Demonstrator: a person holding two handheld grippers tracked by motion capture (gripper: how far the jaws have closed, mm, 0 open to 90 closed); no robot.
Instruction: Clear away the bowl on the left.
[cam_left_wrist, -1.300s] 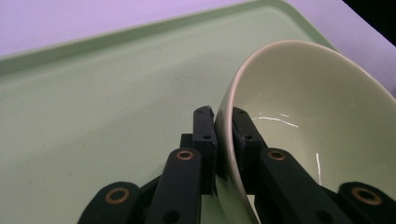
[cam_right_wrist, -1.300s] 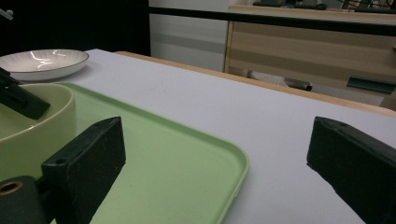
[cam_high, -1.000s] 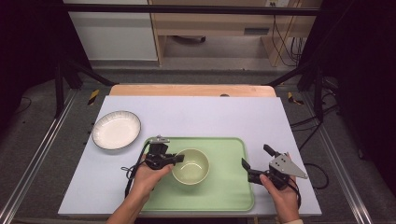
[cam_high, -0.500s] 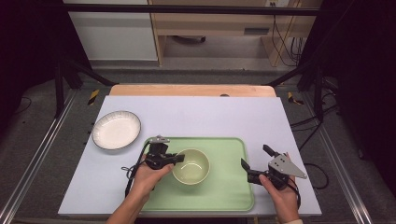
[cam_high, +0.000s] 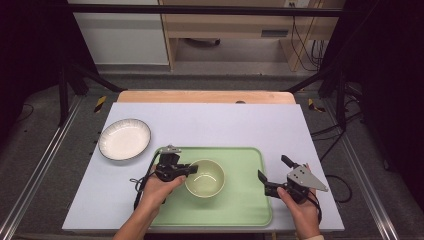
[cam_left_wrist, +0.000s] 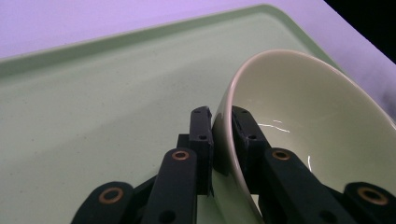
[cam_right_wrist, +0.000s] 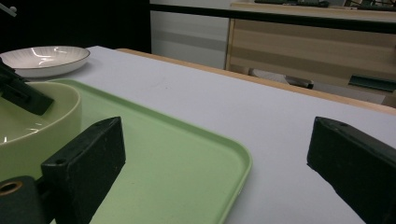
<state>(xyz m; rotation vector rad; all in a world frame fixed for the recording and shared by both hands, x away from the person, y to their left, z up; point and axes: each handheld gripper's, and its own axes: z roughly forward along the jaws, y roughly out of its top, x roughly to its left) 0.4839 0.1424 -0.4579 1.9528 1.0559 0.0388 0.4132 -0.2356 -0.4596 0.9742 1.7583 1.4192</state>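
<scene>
Green bowl (cam_high: 205, 177) rim pinched by left tool (cam_left_wrist: 219, 126); right tool (cam_high: 272, 176) spread, beside tray (cam_high: 240, 210)

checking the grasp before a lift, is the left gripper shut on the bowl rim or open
Shut on it. In the left gripper view the left gripper has one jaw inside and one outside the green bowl's rim, pressed against the wall.
</scene>
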